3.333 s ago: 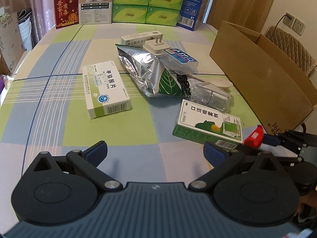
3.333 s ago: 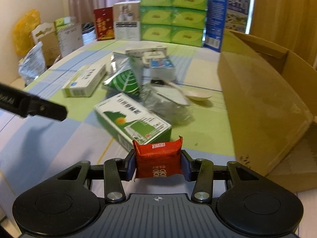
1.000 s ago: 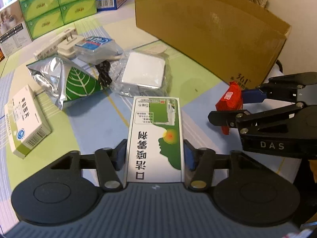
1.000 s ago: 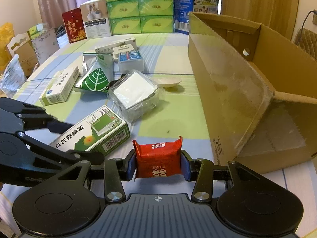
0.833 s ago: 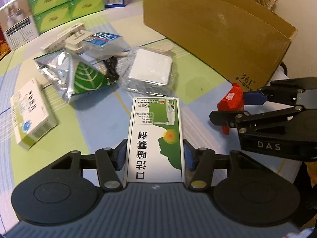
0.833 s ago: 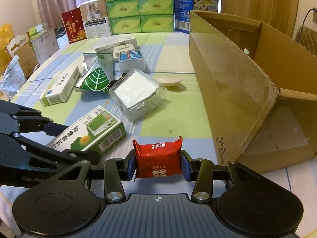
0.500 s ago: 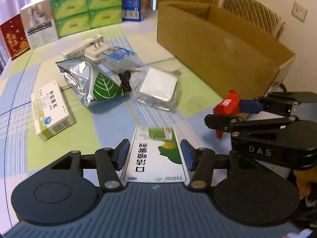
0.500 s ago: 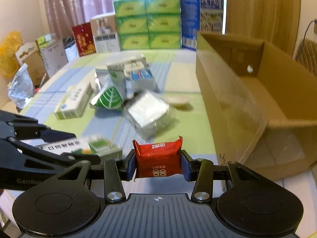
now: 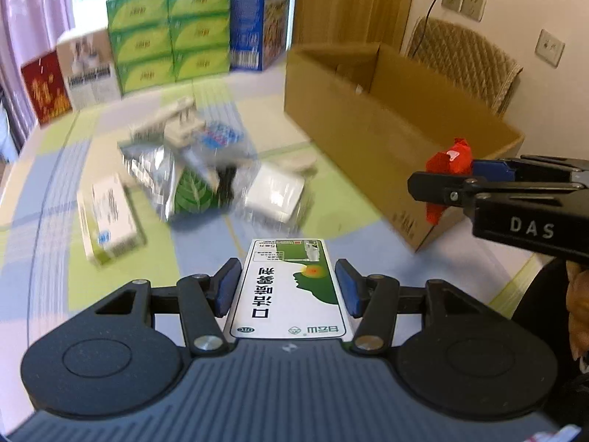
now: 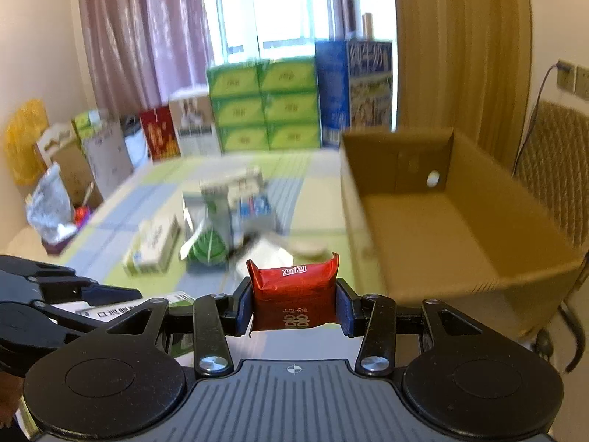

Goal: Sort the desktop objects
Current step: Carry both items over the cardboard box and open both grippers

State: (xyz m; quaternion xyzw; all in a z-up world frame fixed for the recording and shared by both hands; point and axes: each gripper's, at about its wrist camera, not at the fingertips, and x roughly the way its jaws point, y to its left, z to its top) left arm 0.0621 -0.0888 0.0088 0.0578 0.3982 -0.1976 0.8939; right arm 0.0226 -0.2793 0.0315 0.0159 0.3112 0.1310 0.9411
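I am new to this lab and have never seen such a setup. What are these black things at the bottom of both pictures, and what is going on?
Each black shape is a hand-held two-finger tool; a person carries one in each hand, each with a camera looking along its fingers. The left tool grips a green and white medicine box. The right tool grips a red packet; the left view shows it from the side. Ahead on the checked tablecloth lie blurred boxes and a silver pouch. An open cardboard box stands on the right.

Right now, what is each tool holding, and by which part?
Left tool: green-and-white medicine box, gripped across its long sides near one end. Right tool: red packet, pinched at its two side edges.
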